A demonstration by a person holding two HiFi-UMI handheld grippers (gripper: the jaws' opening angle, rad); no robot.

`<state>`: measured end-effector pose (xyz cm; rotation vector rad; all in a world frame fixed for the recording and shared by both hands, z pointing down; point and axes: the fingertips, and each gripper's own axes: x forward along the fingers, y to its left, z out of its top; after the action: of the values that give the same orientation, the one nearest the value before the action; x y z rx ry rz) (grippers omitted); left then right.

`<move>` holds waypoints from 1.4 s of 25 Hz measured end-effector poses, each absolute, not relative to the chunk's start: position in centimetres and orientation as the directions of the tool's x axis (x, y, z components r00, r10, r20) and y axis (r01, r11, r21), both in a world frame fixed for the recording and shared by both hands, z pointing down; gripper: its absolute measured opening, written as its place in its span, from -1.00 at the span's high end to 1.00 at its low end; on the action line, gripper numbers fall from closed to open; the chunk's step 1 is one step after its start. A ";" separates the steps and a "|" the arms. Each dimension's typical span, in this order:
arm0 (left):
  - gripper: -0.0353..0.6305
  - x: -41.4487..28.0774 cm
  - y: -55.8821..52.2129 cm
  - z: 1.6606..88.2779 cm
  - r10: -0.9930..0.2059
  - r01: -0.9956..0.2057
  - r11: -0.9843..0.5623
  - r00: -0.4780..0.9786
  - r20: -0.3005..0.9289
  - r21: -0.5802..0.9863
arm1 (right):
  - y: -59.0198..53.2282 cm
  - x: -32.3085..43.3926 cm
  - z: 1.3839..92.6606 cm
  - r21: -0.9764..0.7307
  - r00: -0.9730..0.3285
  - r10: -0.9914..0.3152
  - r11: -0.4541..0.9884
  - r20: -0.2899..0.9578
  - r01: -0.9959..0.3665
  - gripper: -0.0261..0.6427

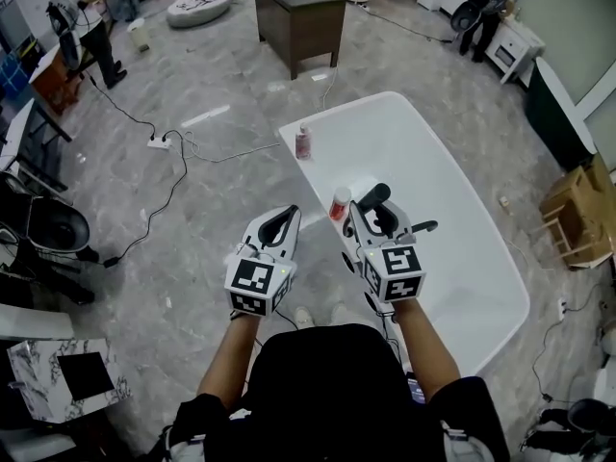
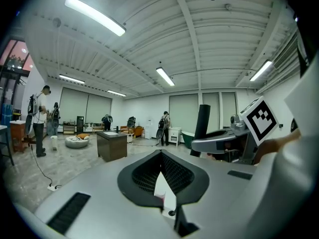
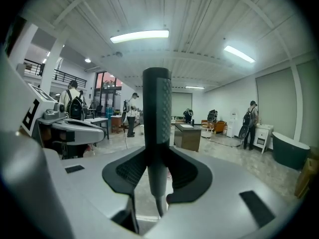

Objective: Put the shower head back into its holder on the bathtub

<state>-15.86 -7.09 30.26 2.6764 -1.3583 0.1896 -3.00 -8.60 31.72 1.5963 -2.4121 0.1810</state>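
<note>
White bathtub (image 1: 462, 268) fills centre-right of head view, set diagonally on grey floor (image 1: 212, 75); dark cabinet (image 1: 298, 12) at upper centre, well apart from tub; right gripper (image 1: 372, 216) at lower centre over tub's left rim, jaws clamped on black shower head (image 1: 374, 197), handle upright between pads; left gripper (image 1: 278, 225) just left of it, over floor beside tub, jaws tip to tip, nothing between; pink bottle (image 1: 303, 142) on tub's upper-left rim; red-and-white bottle (image 1: 339, 203) just beside right gripper.
</note>
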 end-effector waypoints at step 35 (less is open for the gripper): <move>0.85 -5.7 -17.5 39.1 -0.701 -0.774 -0.620 0.621 0.351 0.130 | -18.4 6.3 42.2 -0.076 -0.339 -0.834 0.341 0.435 -0.937 0.50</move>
<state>-5.68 -17.50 39.15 2.5778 -1.2002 0.3884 6.35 -18.44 42.17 1.5740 -2.2908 0.4521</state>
